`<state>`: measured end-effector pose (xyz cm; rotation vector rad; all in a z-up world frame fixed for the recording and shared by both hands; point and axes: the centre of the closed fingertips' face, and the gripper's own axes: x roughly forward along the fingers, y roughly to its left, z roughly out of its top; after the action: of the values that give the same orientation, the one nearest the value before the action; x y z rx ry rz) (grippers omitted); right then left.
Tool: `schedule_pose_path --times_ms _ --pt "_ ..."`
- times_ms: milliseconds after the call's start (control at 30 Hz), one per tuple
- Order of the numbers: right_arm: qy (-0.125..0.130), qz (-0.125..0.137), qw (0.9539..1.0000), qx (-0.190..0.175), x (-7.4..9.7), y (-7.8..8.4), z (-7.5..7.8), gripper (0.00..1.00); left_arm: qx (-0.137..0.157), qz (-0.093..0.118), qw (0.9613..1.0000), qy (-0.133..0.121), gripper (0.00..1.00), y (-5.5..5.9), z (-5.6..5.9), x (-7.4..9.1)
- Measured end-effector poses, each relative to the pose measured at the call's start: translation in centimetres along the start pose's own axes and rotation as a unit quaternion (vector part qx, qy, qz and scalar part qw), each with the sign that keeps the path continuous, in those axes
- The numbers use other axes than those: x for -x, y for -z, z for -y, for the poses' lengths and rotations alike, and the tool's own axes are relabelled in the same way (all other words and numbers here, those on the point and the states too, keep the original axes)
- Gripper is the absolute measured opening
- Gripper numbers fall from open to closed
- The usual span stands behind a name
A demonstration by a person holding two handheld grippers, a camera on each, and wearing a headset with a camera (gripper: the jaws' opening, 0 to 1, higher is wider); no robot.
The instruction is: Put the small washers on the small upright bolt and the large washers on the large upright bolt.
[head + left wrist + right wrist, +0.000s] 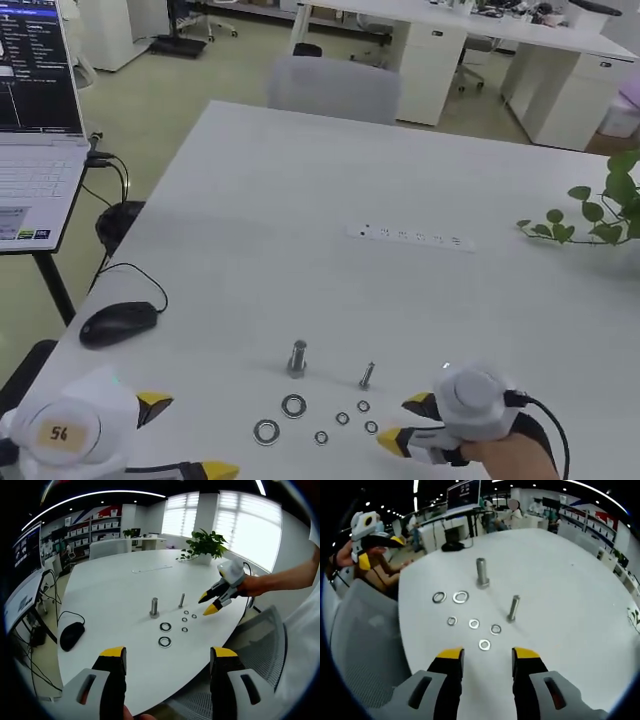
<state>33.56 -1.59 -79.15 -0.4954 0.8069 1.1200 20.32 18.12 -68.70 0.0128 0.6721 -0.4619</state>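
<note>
Open-plan office: pale floor, white desks (480, 40) and cabinets at the back, 1 grey chair (335, 90) at the worktop's far edge. In the left gripper view, windows w/ blinds (235, 520) on one side and shelves (92, 527) along another wall.

Worktop (300, 200): big, white, rounded edge, mostly bare. Beside its left edge a separate small table carries 1 open laptop (35, 100), screen lit. 1 leafy plant (600, 210) sits at the right edge. 1 white power strip (412, 237) lies mid-worktop, well apart from the hardware. 1 black mouse (118, 323) lies nr the left edge, its cable looping off toward that edge.

Grippers, 2. The left gripper (190, 437) is at the bottom-left corner of the head view, yellow-tipped jaws wide apart, nothing btwn them. The right gripper (402, 422) is bottom right, held in a hand, jaws also apart and empty, tips pointing at the small washers and just beside the nearest one.

Bolts, 2, both upright on the worktop nr the front edge. The large bolt (297, 358) stands to the left on its wider end, the small bolt (367, 376) to its right, near but apart.

Washers, 6 total, all flat on the worktop in front of the bolts, apart from both. Large washers (293, 405) x2 lie close together in front of the large bolt. Small washers (342, 418) x4 lie in a loose cluster in front of the small bolt, btwn the large washers and the right gripper's tips.
</note>
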Motion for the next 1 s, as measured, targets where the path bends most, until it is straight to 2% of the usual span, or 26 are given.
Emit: schedule_pose_path --times_ms 167,367,500,600,633,800,900,1000 --pt "-0.018 -0.028 0.9986 0.040 -1.1 0.3 -0.2 0.33 0.000 -0.001 1.0000 0.000 0.67 0.1 0.0 0.1" --pt "-0.043 -0.053 0.9922 0.104 -2.5 0.2 -0.7 0.26 0.003 -0.001 1.0000 -0.003 0.67 0.1 0.0 0.3" --pt "-0.064 -0.084 0.9824 0.154 -3.1 0.7 -0.9 0.24 0.004 -0.002 1.0000 -0.004 0.67 0.2 0.1 0.3" --pt "-0.072 -0.113 0.9712 0.197 -3.3 1.4 -0.7 0.24 0.005 -0.002 1.0000 -0.004 0.67 0.1 0.1 0.3" --pt "-0.079 -0.099 0.9736 0.190 -3.4 0.9 -1.0 0.23 0.006 -0.002 1.0000 -0.005 0.67 0.1 0.1 0.3" --pt "-0.100 -0.109 0.9694 0.196 -3.5 0.9 -1.0 0.22 0.008 -0.002 0.9999 -0.006 0.66 0.1 0.2 0.2" --pt "-0.109 -0.111 0.9653 0.210 -3.4 1.0 -1.0 0.21 0.007 -0.002 1.0000 -0.004 0.66 0.1 0.3 0.1" --pt "-0.116 -0.108 0.9649 0.209 -3.4 1.0 -0.8 0.21 0.006 -0.003 1.0000 -0.003 0.66 0.1 0.4 0.0"
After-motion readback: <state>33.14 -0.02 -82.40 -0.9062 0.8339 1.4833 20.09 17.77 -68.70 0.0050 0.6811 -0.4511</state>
